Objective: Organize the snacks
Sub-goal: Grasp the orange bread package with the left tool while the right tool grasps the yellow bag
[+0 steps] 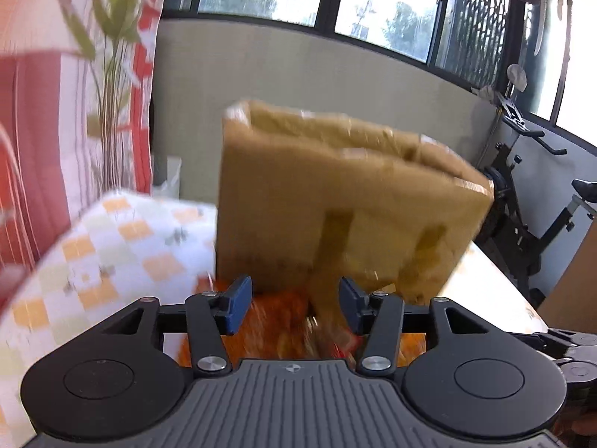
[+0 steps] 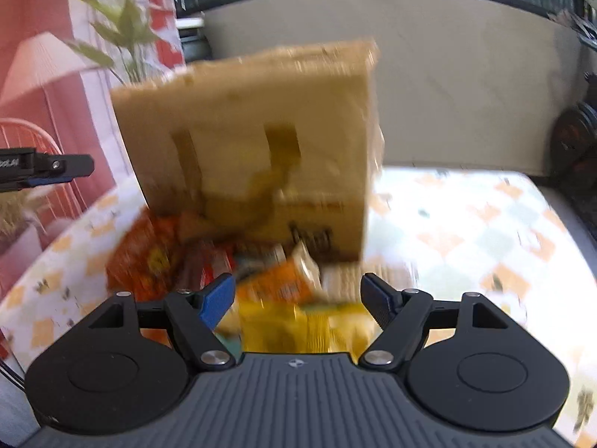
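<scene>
The cardboard box (image 1: pixel 335 201) stood on the table (image 1: pixel 112 246), which was covered by a checked cloth of white, orange and pale green, and it rose directly ahead of both grippers. A heap of snack packets (image 2: pixel 268 283) lay on the cloth at the foot of the box, on the side nearest the cameras; motion blur smeared them, so single packets could hardly be told apart beyond orange, red and yellow wrappers.

The left gripper (image 1: pixel 294 306) had its blue-padded fingers (image 1: pixel 237 306) spread apart, with nothing clamped between them. An orange packet (image 1: pixel 280 321) showed in the gap below, just short of the box's lower edge; whether the pads touched it could not be told.

The right gripper (image 2: pixel 298 298) was likewise spread wide and held nothing. Yellow and orange packets lay beneath and between its fingers (image 2: pixel 218 300), close under the box face. In the right wrist view the tip of the left gripper (image 2: pixel 56 170) showed at the left edge, beside the box and apart from it.

A leafy plant (image 2: pixel 127 26) stood behind the table's far left corner, and an exercise bike (image 1: pixel 522 224) stood past its right edge.
</scene>
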The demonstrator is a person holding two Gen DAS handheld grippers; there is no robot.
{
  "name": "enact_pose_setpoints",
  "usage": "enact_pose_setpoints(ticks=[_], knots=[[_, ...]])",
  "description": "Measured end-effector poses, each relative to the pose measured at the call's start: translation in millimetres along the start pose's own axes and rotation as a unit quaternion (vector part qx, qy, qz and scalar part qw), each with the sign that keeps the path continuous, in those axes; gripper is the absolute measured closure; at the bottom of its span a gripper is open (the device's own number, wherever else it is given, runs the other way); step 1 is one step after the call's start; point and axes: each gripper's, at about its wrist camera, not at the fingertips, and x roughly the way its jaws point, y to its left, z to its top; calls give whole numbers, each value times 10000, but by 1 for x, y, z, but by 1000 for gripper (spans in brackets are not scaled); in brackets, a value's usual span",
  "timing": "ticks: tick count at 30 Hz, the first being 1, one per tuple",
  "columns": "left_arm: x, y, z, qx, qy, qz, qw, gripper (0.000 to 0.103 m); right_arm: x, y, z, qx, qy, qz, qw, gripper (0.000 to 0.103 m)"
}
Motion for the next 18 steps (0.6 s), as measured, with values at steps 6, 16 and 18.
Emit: enact_pose_setpoints(ticks=[6, 16, 18], knots=[[16, -13, -36, 62, 297, -333, 9990, 41, 14, -8, -29, 93, 198, -75, 9997, 18], [32, -35, -79, 387, 688, -553, 9953, 36, 10, -37, -59, 904, -329, 458, 9943, 23], [34, -40, -86, 537, 811, -580, 9936, 34, 5, -37, -65, 1041, -511, 456, 9922, 27]])
